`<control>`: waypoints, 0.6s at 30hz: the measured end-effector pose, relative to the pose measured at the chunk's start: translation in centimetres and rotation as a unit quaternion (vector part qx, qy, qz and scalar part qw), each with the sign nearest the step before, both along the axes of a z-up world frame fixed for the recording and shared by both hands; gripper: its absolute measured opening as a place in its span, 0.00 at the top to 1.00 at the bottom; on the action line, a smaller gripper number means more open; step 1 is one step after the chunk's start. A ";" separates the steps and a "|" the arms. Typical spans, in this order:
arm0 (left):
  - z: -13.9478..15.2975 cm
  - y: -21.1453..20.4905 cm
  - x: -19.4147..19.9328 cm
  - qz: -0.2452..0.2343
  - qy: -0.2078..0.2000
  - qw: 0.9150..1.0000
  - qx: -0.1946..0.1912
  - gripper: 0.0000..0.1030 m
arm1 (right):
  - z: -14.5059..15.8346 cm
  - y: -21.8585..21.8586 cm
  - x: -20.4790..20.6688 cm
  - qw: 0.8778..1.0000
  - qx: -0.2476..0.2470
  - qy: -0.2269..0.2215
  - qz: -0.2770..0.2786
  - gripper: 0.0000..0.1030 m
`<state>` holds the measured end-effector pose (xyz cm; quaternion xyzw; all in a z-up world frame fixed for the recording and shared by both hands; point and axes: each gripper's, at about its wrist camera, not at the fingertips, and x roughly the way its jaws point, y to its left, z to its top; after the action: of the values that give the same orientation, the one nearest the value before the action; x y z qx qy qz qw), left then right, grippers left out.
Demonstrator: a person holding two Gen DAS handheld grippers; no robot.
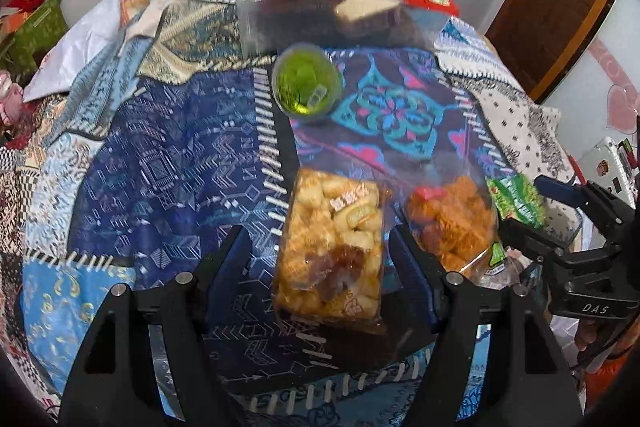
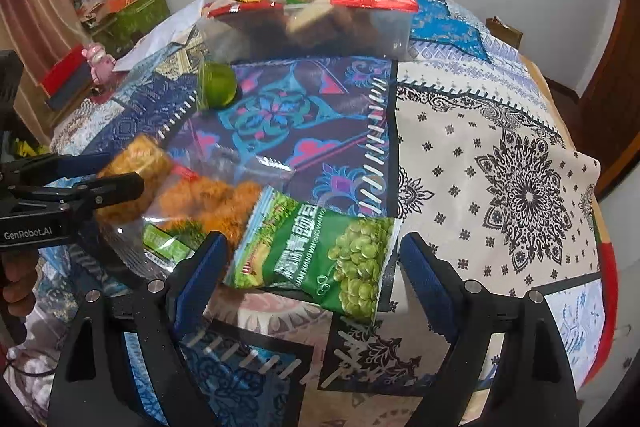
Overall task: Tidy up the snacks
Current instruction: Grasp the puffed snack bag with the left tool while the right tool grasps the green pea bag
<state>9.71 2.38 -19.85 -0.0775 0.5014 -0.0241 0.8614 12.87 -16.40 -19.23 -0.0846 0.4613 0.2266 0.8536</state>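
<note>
The left gripper (image 1: 320,259) stands open around the clear bag of yellow crackers (image 1: 332,247), pads clear of it, the bag running toward twelve o'clock. The right gripper (image 2: 312,259) is open too; the green pea packet (image 2: 320,255) lies between its fingers on the patchwork cloth (image 2: 500,167).

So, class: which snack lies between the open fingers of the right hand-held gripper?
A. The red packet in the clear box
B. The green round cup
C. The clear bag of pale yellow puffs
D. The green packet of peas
D: in the right wrist view the green packet of peas lies between the blue pads of the right hand-held gripper, which do not press on it.
</note>
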 end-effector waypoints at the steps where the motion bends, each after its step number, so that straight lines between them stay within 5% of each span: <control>1: -0.2 0.0 0.1 0.001 0.004 1.000 -0.001 0.31 | -0.2 0.0 0.1 1.000 -0.003 0.002 0.001 0.17; 8: -0.9 -0.5 0.3 0.010 -0.005 1.000 0.013 0.31 | -1.1 -1.0 0.6 1.000 0.003 0.009 -0.013 0.37; 10: -0.7 -0.2 0.2 0.015 -0.012 1.000 0.006 0.40 | -1.0 -1.3 0.6 1.000 0.004 0.003 -0.019 0.45; 12: -0.7 0.1 0.2 0.020 -0.015 1.000 -0.005 0.53 | -0.8 -1.6 0.7 1.000 0.010 0.001 -0.022 0.64; 18: -0.2 0.0 0.0 0.014 -0.022 1.000 -0.001 0.56 | -0.3 -2.6 1.3 0.999 0.043 0.010 -0.032 0.76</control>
<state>9.67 2.41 -20.07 -0.0848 0.4811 -0.0145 0.8724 14.14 -19.03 -19.50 -0.0309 0.4617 0.2197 0.8588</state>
